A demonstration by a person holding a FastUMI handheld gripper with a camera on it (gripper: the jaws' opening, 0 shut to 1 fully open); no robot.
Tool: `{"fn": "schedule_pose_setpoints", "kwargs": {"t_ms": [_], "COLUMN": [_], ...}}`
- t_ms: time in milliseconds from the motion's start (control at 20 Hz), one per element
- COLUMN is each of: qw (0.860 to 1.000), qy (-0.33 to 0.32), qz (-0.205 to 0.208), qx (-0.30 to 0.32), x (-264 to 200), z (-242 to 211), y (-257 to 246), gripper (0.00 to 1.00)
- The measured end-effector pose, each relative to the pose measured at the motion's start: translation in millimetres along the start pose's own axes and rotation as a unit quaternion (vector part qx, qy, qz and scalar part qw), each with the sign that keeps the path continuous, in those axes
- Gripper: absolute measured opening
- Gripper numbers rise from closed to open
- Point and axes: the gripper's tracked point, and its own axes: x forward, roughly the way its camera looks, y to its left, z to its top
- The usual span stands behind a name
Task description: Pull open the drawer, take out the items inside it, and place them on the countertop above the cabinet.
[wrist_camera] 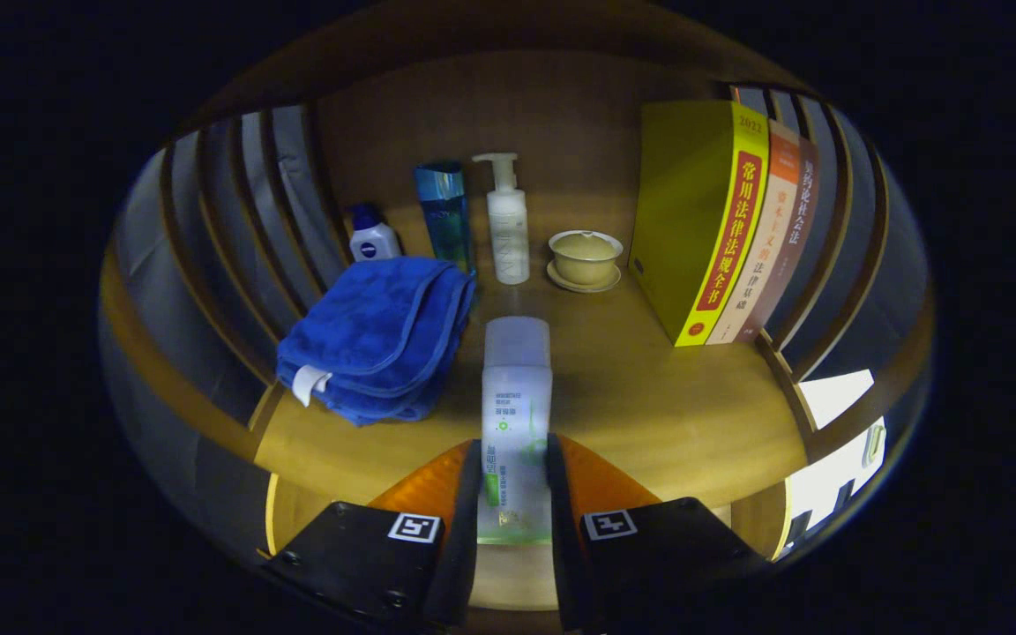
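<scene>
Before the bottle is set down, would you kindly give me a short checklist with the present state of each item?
1. Grip: gripper shut on bottle, both fingers pressing: ok.
2. Bottle over the countertop: ok.
3. Bare spot ahead, between towel and books: ok.
4. Clear of the cup and pump bottle beyond: ok.
5. Bottle touching the countertop: cannot tell.
6. Drawer emptied: cannot tell.

Frosted plastic bottle [516, 388], wood countertop [649, 397]
</scene>
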Motion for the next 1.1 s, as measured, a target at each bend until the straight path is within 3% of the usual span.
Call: {"fn": "schedule_pose_setpoints", "kwargs": {"t_ms": [300,700,1100], "qw": [1.000,1.000,0.999], "qy": [0.025,-0.006,-0.018], "qz": [-0.001,-0.017,-0.027], "qx": [0.013,-0.011,-0.015], "x": [37,50,52], "z": [-9,-1,-6], "y": [-2,-2,-8], "gripper": [0.46,0.47,0.72]}}
